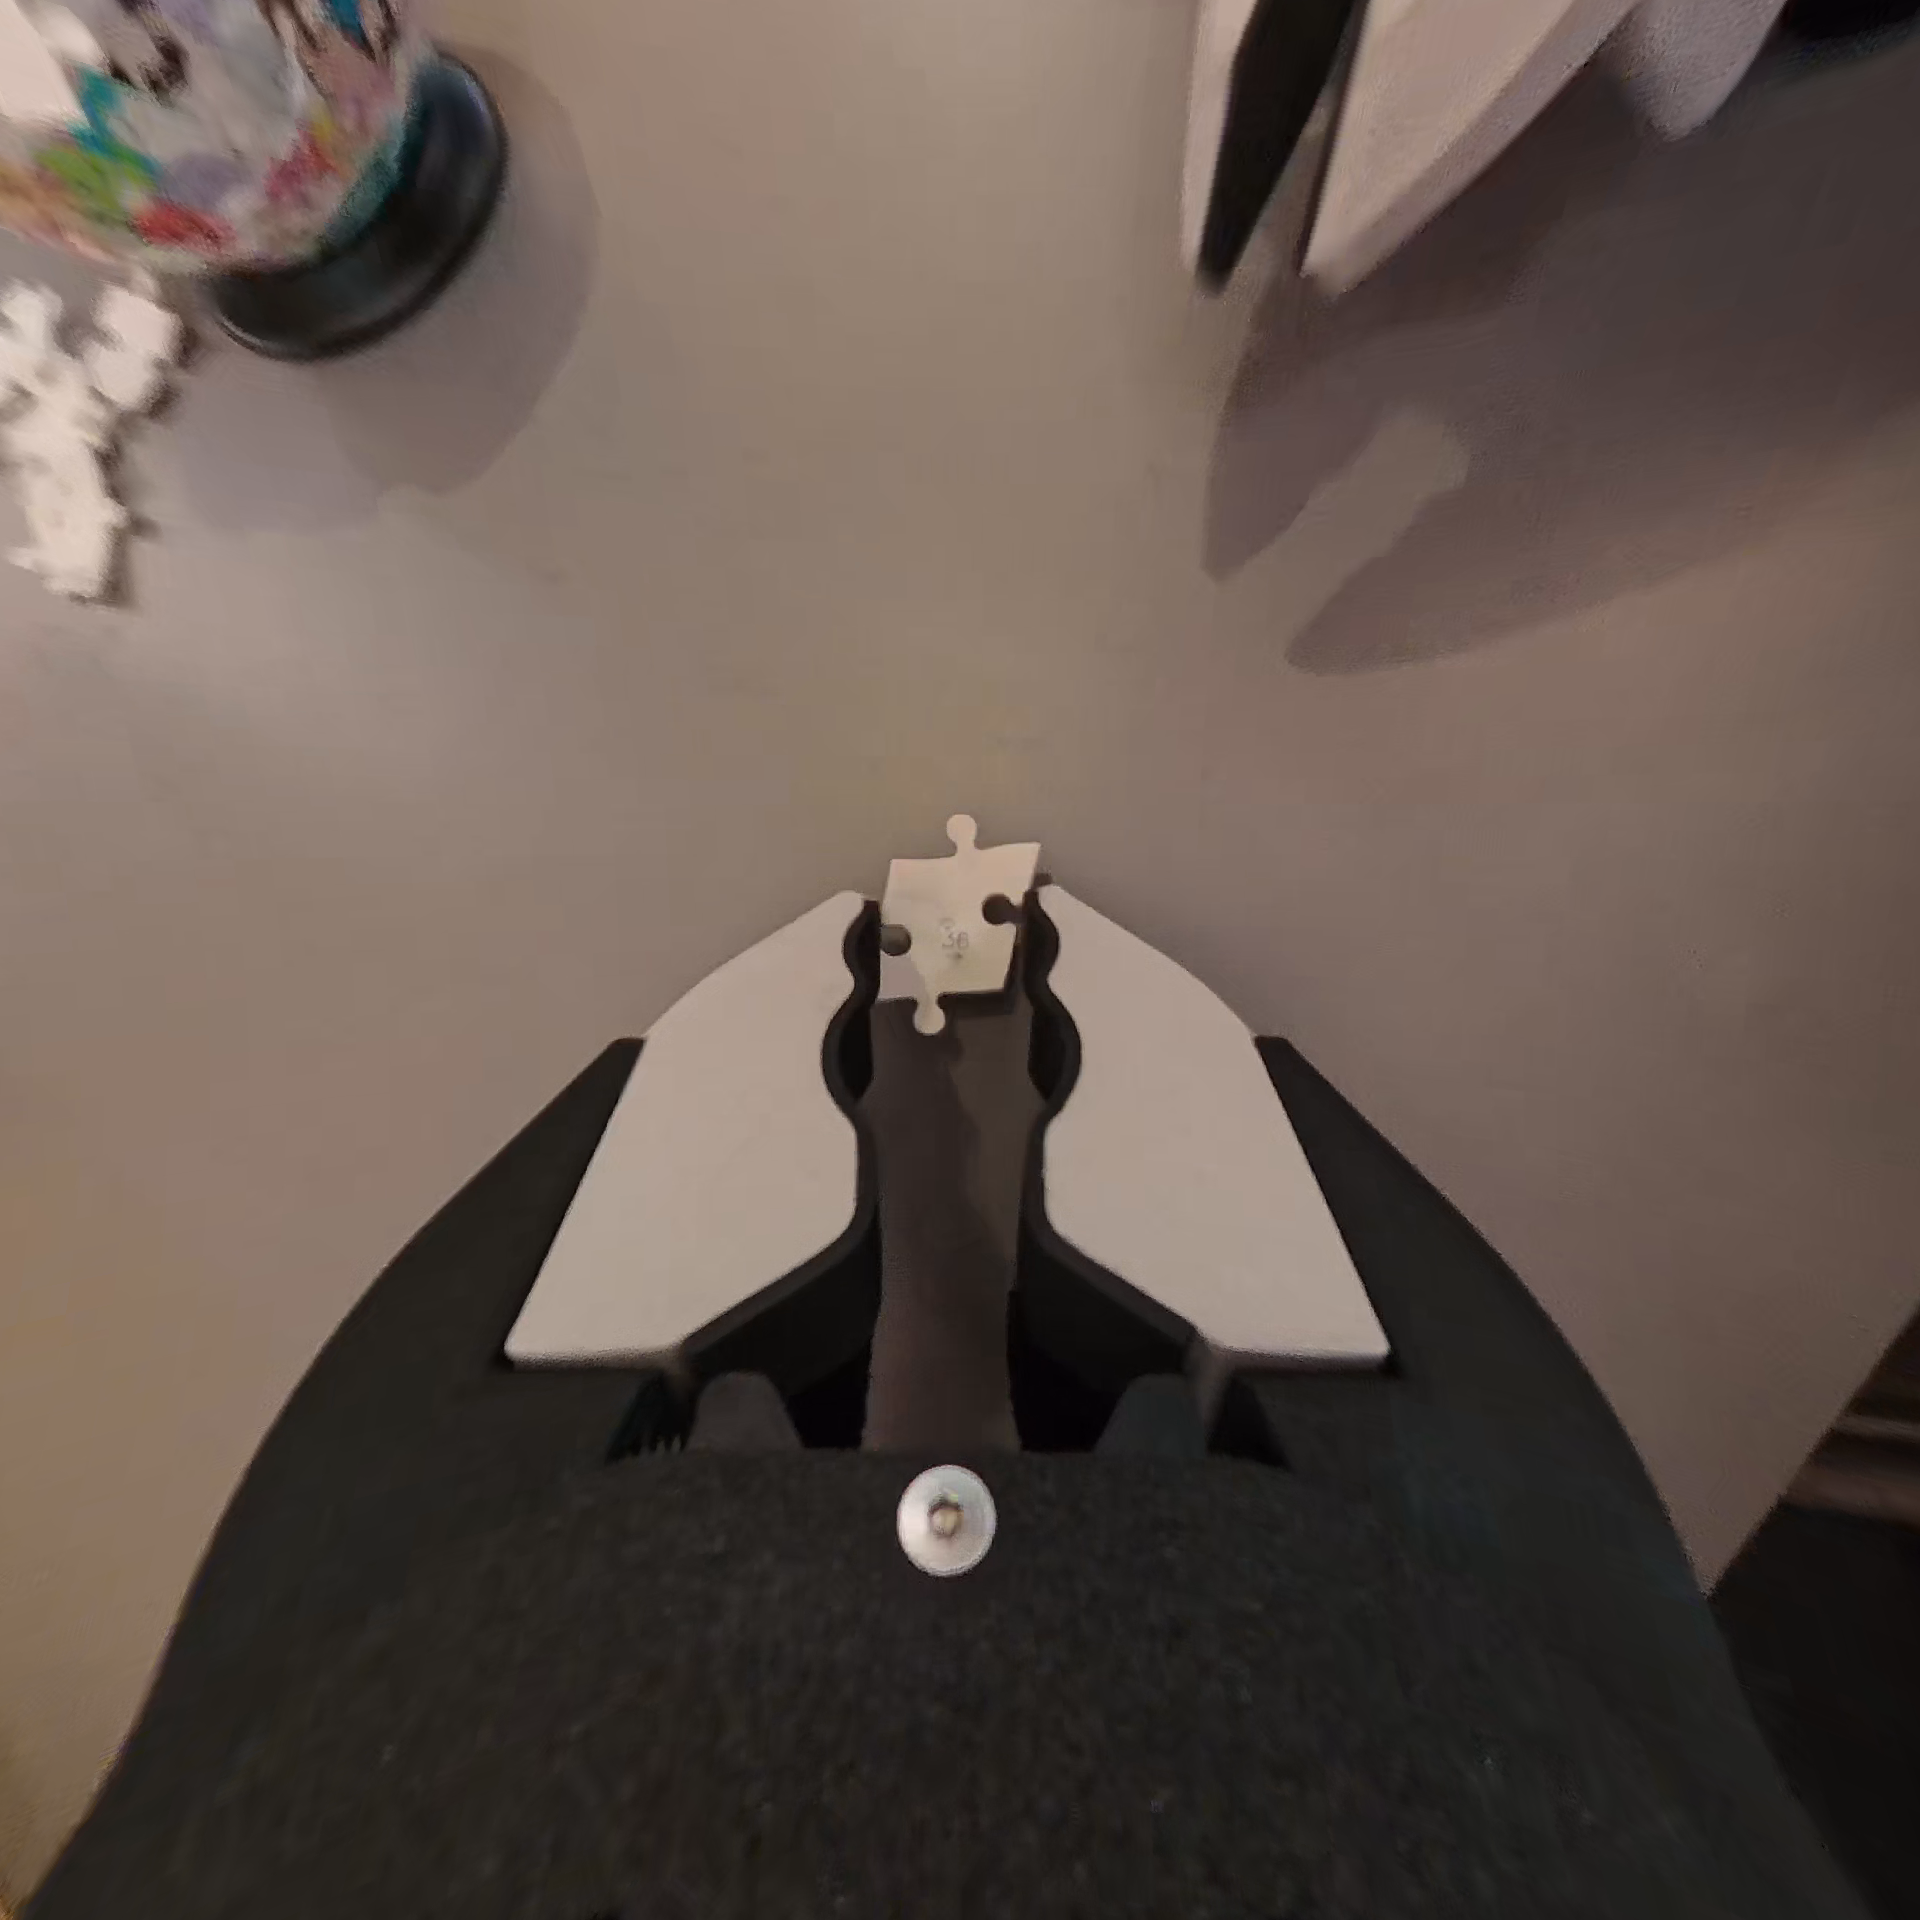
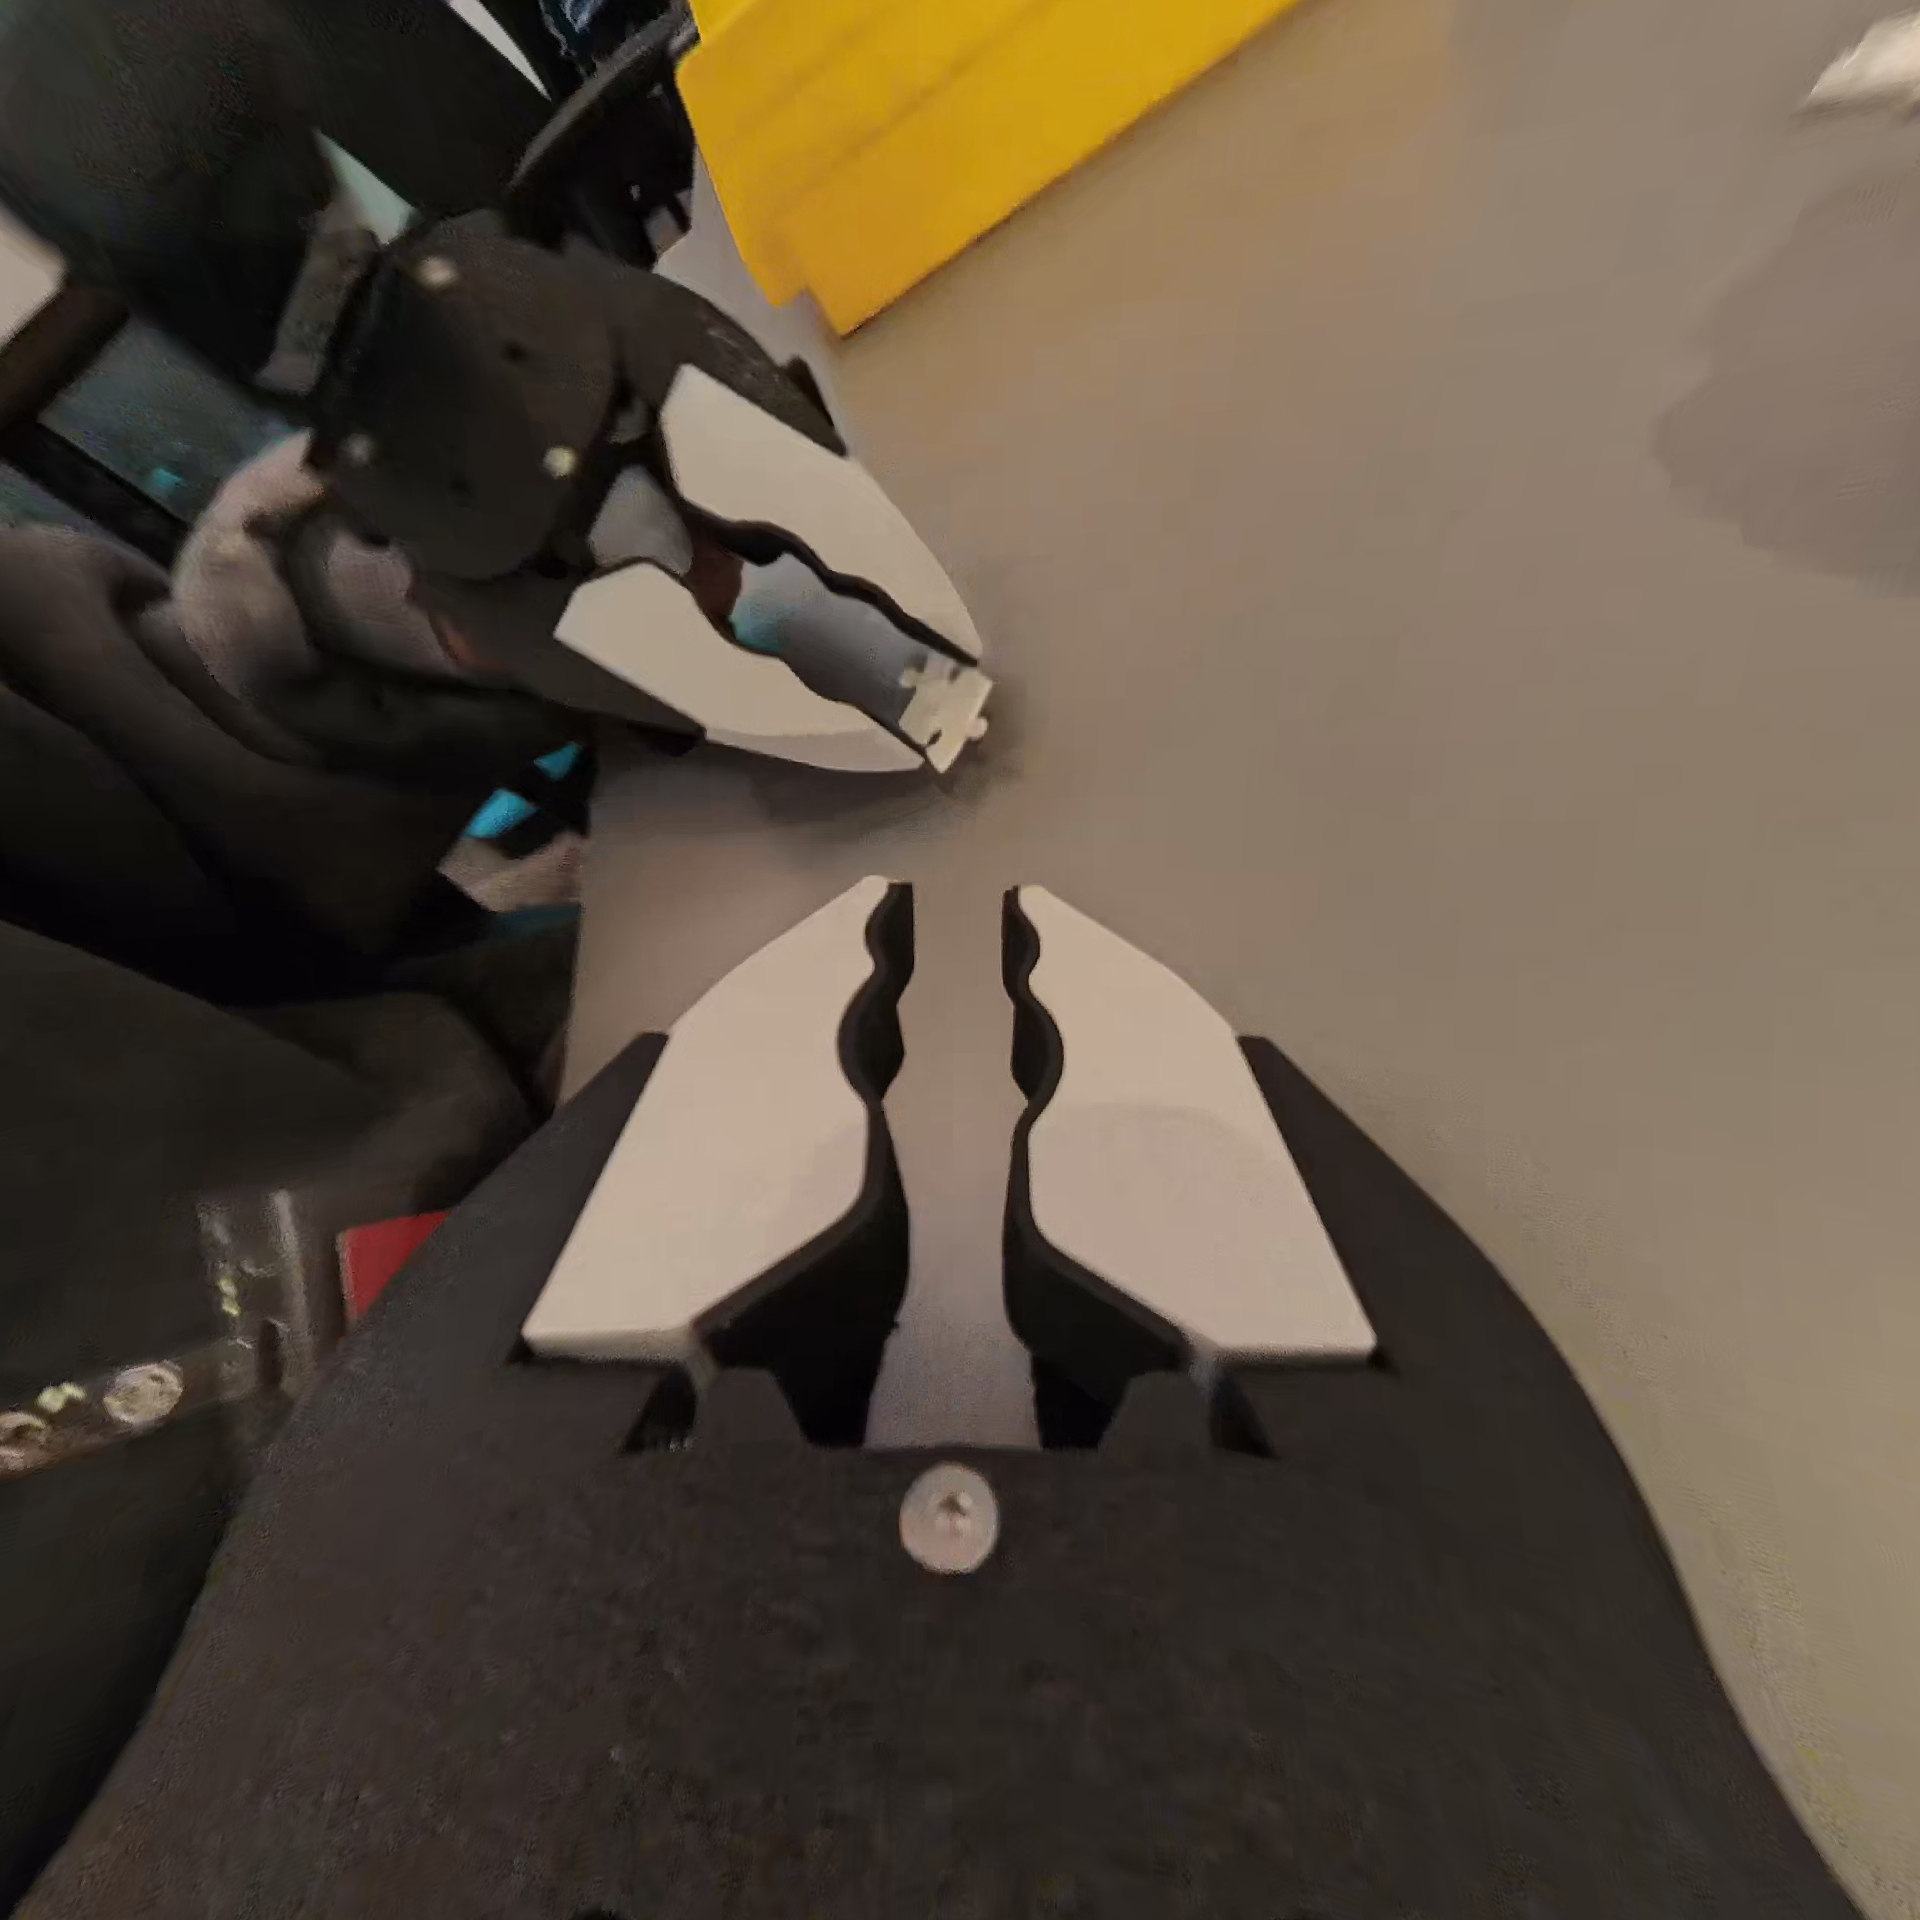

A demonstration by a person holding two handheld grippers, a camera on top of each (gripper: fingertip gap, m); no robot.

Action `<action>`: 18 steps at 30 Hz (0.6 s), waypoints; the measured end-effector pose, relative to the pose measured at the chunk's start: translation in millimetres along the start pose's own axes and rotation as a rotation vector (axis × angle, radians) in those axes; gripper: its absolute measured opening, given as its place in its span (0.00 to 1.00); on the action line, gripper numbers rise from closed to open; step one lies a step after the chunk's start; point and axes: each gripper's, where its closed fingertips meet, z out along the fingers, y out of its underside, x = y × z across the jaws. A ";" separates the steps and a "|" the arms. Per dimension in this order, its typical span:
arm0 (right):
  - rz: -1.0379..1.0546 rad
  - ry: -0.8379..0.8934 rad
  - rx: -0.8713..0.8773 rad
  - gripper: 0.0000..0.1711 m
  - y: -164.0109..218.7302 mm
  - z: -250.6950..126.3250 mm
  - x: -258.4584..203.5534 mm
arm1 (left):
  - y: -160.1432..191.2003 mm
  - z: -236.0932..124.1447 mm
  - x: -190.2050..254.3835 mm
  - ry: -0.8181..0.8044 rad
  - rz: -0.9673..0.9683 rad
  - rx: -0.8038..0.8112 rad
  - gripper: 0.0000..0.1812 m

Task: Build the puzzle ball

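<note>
My left gripper [image 1: 958, 896] is shut on a white puzzle piece [image 1: 961, 925], its plain back facing the camera, held above the grey table [image 1: 831, 623]. The partly built colourful puzzle ball [image 1: 197, 114] stands on a black round base [image 1: 416, 239] at the far left. My right gripper [image 2: 958, 894] is open and empty, jaws a small gap apart, just short of the left gripper [image 2: 951, 717] and its piece [image 2: 951, 707]. The right gripper also shows in the left wrist view [image 1: 1320, 135], top right.
Loose white puzzle pieces [image 1: 73, 447] lie on the table beside the ball's base. A yellow box [image 2: 935, 135] lies at the far edge of the table. A person's dark clothing [image 2: 208, 831] fills the left of the right wrist view. About 9 cm separates my left fingertips from my right. Left tips and right tips are each some 20 cm from the partly built colourful puzzle ball [image 1: 197, 114]. The black round base [image 1: 416, 239] is about 20 cm from both grippers' fingertips.
</note>
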 end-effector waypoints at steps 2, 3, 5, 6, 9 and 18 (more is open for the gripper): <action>0.105 -0.087 0.006 0.08 -8.7 11.0 -5.7 | -14.4 -6.2 -0.7 -0.073 0.072 0.025 0.14; 0.144 -0.125 0.032 0.07 -18.4 13.2 -8.6 | -22.4 -9.3 0.7 -0.099 0.103 0.040 0.14; 0.193 -0.188 0.070 0.03 -35.2 14.6 -13.8 | -37.0 -14.8 4.6 -0.138 0.146 0.070 0.14; 0.204 -0.205 0.054 0.04 -37.5 16.6 -15.3 | -42.9 -17.0 6.2 -0.155 0.161 0.082 0.14; 0.193 -0.198 -0.028 0.05 -30.1 23.3 -17.2 | -55.1 -20.1 9.7 -0.178 0.172 0.110 0.14; 0.276 -0.236 -0.020 0.04 -19.6 21.9 -17.8 | -62.6 -19.5 16.9 -0.211 0.200 0.136 0.13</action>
